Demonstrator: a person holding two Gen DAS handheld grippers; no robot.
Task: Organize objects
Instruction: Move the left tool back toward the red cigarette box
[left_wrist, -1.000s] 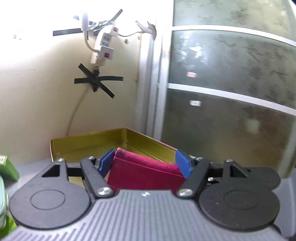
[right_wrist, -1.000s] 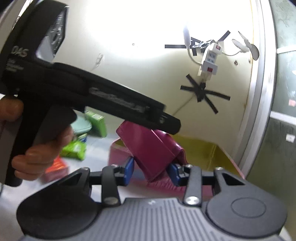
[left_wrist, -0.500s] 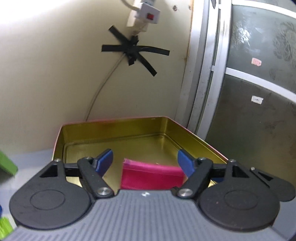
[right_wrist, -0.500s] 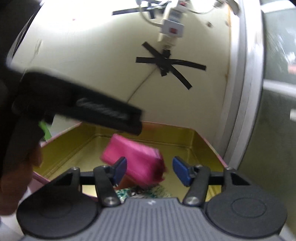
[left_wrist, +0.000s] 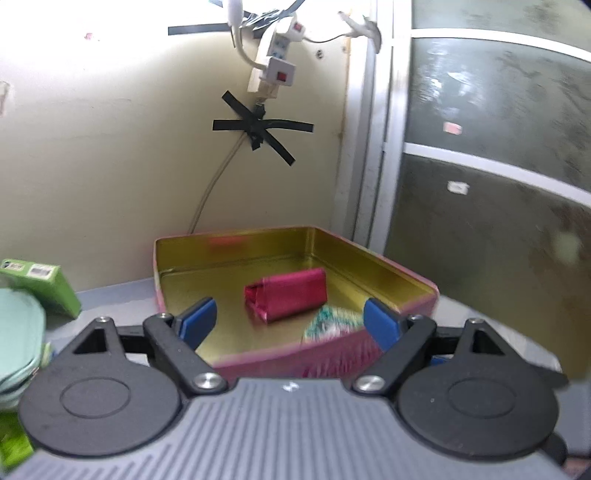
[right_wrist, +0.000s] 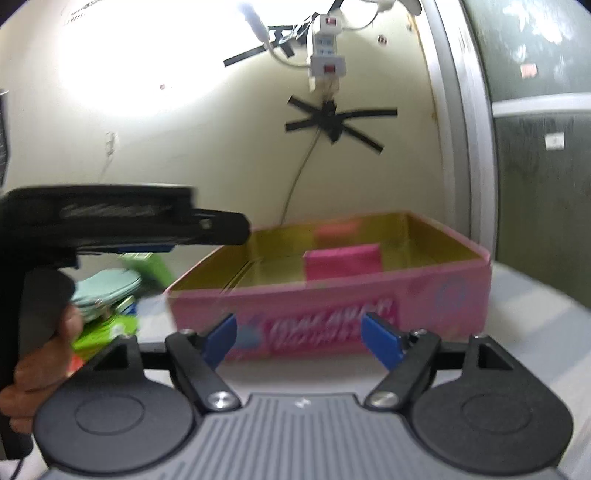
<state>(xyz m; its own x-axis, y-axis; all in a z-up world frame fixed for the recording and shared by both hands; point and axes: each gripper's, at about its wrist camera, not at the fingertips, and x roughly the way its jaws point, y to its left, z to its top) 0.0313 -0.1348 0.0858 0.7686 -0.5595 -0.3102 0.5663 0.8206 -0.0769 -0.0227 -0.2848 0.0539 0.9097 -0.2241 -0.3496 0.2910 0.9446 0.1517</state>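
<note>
A magenta pouch (left_wrist: 286, 295) lies on the gold floor of an open pink tin box (left_wrist: 406, 280); the pouch also shows in the right wrist view (right_wrist: 341, 261) inside the box (right_wrist: 332, 295). A green-patterned packet (left_wrist: 332, 323) lies in the box near its front wall. My left gripper (left_wrist: 290, 325) is open and empty, just in front of the box. My right gripper (right_wrist: 299, 336) is open and empty, in front of the box's front wall. The left gripper's black body and the hand holding it (right_wrist: 40, 332) fill the left of the right wrist view.
A green box (left_wrist: 40, 284) and a pale teal pouch (left_wrist: 18, 332) sit left of the tin on the grey table. More green and orange packets (right_wrist: 107, 325) lie there. A wall with a taped cable (left_wrist: 258, 129) and a glass door (left_wrist: 498, 184) stand behind.
Both grippers let go of the magenta pouch, which now lies in the tin. Both have opened wide and pulled back from the box.
</note>
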